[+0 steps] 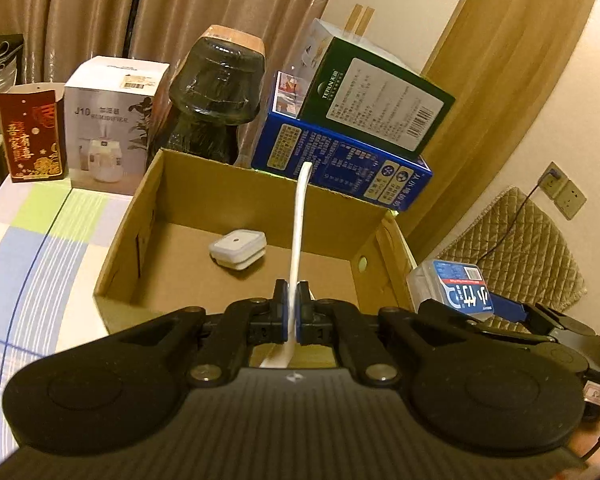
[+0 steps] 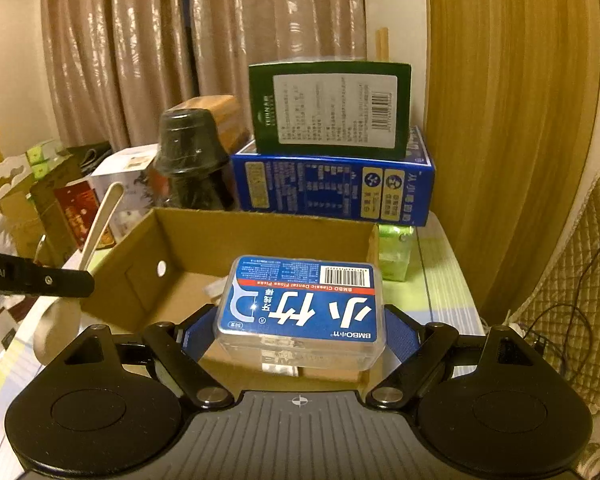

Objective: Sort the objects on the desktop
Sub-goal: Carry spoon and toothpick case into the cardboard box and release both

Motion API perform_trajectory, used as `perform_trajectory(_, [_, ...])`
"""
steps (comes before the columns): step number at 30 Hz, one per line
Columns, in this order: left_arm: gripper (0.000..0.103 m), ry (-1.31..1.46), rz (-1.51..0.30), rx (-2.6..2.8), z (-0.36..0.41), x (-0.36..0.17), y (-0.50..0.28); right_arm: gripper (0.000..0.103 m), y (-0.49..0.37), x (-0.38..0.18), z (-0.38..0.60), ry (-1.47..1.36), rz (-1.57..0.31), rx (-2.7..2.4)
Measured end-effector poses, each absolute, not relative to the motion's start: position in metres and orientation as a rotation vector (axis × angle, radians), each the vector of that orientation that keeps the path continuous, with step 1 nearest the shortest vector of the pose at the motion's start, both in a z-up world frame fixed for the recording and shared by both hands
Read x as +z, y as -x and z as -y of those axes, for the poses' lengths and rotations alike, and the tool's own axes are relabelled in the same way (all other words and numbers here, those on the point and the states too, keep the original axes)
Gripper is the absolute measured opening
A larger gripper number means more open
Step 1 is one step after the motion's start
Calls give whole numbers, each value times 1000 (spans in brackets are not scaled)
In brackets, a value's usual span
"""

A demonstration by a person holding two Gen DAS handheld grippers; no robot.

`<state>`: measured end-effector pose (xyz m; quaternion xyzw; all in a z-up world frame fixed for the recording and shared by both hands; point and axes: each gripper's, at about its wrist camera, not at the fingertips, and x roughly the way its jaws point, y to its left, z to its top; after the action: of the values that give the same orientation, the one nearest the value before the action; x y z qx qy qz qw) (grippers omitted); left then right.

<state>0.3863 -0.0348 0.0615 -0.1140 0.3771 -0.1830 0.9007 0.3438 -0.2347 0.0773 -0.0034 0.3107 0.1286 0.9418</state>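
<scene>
An open cardboard box (image 1: 180,184) stands on the table, with a small white square case (image 1: 238,249) lying on its floor. My left gripper (image 1: 292,300) is shut on a white spoon (image 1: 300,220), whose handle points up and forward over the box's near wall. In the right wrist view the spoon (image 2: 100,220) and the left gripper (image 2: 40,280) hang at the left of the cardboard box (image 2: 172,240). My right gripper (image 2: 300,320) is shut on a clear dental floss pick box (image 2: 300,304) with a blue label, held above the box's near right corner.
Behind the cardboard box stand a blue carton (image 1: 340,160) with a green box (image 1: 376,96) on top, a dark glass jar (image 1: 216,88), a white humidifier box (image 1: 108,120) and a red box (image 1: 32,136). A checked tablecloth (image 1: 40,240) lies at the left. A quilted cover (image 1: 516,240) is on the right.
</scene>
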Motion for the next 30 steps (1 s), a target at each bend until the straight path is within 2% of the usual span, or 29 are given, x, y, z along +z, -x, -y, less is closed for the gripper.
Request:
perform_trajectory(18, [1,214,-772,-350,49,41,-445,84,-398,52,224,20,-660,253])
perform_trajectory(19, [2,209,-773,-341,50,40,-447,84,-400,50,223,25,-656,256])
perform_trajectory(22, [18,237,-785,-321,49,32,-451,90,-408,44,219,36,-671,263])
perform_trajectory(30, [20,219,-794,-299,36,25,-436,94,-400,42,219,40,-673,258])
